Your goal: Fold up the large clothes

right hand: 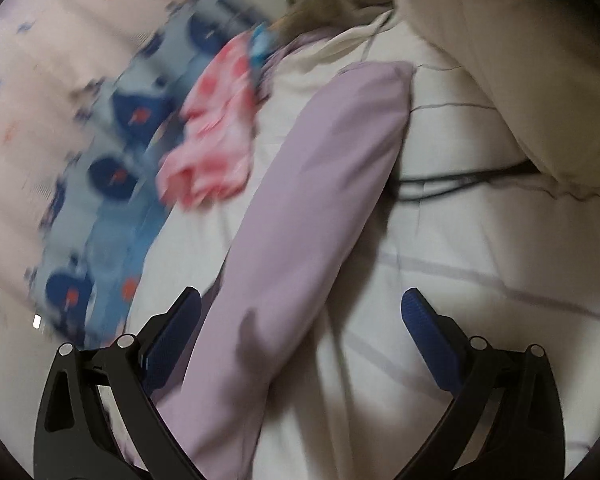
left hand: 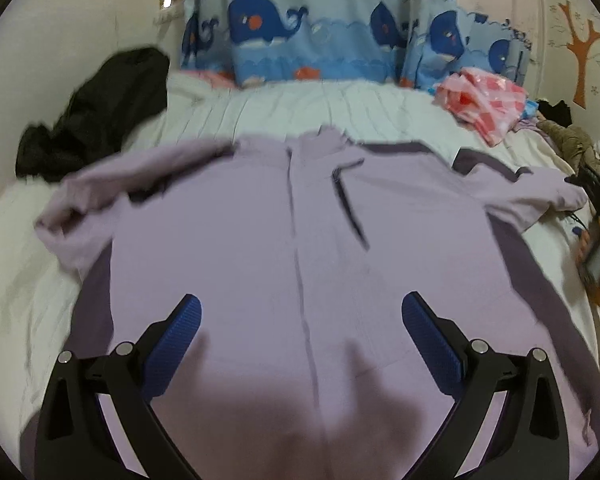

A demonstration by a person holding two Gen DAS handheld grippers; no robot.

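On the bed (left hand: pixel 16 248), a lilac jacket (left hand: pixel 300 220) lies spread flat, front up, collar toward the whale-print pillows (left hand: pixel 308 36); no fold shows in it yet, so nearly all the task remains. Its right sleeve (right hand: pixel 320 184) stretches straight out over the sheet, while the other sleeve looks bunched, though blur makes that uncertain. A black garment (left hand: pixel 100 104) and pink clothes (left hand: pixel 488 100) wait further back. The left claw (left hand: pixel 300 320) hangs released above the hem; the right claw (right hand: pixel 300 316) is spread wide over the sleeve, gripping nothing.

Both wrist views low over the bed (left hand: pixel 292 104), sharing the lilac garment (left hand: pixel 300 220).
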